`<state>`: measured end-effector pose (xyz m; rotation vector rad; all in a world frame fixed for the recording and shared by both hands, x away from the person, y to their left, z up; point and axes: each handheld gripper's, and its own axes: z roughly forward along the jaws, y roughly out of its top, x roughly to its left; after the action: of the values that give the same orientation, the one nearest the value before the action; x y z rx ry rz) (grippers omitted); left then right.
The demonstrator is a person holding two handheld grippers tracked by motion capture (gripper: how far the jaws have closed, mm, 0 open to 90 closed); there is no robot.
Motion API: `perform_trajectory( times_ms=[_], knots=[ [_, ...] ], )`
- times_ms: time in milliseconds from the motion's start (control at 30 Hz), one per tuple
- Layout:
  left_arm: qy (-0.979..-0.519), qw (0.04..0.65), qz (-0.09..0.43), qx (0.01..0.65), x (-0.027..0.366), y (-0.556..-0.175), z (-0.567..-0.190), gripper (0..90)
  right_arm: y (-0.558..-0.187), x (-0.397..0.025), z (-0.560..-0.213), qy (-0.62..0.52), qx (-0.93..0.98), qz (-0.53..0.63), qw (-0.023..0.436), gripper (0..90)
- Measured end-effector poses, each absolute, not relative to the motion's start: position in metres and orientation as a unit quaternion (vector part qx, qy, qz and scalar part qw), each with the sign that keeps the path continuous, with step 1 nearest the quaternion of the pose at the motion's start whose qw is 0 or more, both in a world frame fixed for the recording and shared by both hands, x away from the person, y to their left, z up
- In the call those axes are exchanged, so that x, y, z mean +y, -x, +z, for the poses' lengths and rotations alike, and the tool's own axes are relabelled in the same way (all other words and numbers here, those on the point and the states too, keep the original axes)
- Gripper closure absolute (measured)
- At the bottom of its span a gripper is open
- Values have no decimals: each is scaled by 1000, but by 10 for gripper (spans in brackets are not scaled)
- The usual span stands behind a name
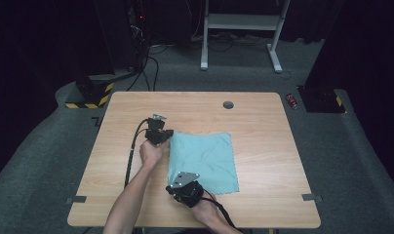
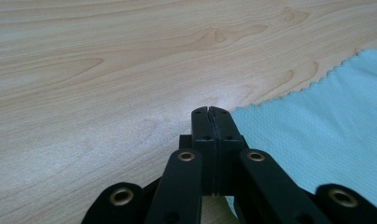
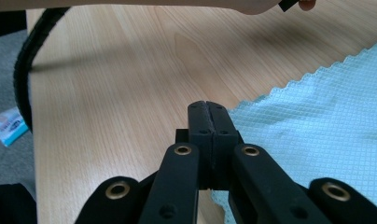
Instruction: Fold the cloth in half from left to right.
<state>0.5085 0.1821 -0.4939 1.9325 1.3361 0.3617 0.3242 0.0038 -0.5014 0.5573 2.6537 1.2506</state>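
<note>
Flat on table [image 1: 263,126], teal cloth [image 1: 205,161] near-square, edges table-aligned, both grippers' fingers closed at its left corners.

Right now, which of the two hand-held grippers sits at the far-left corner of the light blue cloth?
The left hand-held gripper: it sits at the far-left corner of the light blue square cloth, while the right hand-held gripper sits at the near-left corner, closer to the person.

Light falls from above onto the pale wooden table [image 1: 263,126], which stands bright while the room behind sinks into near black. The high view is soft and slightly grainy. In the left gripper view a whitish sheen glares off the wood. In the right gripper view, a forearm's shadow crosses the tabletop, and the nearest black linkage blurs.
</note>
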Motion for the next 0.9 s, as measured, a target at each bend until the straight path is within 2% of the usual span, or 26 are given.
perform_trajectory(
  times_ms=[533, 767, 900],
  knots=[
    [-762, 373, 160, 505, 204, -505, -454, 899, -324, 19, -469, -177, 860, 475, 61, 900],
    [-767, 374, 156, 498, 184, -508, -462, 899, -324, -2, -476, -198, 856, 473, 60, 900],
    [-774, 366, 159, 491, 163, -512, -468, 898, -322, -28, -481, -223, 850, 472, 71, 900]
  ],
)
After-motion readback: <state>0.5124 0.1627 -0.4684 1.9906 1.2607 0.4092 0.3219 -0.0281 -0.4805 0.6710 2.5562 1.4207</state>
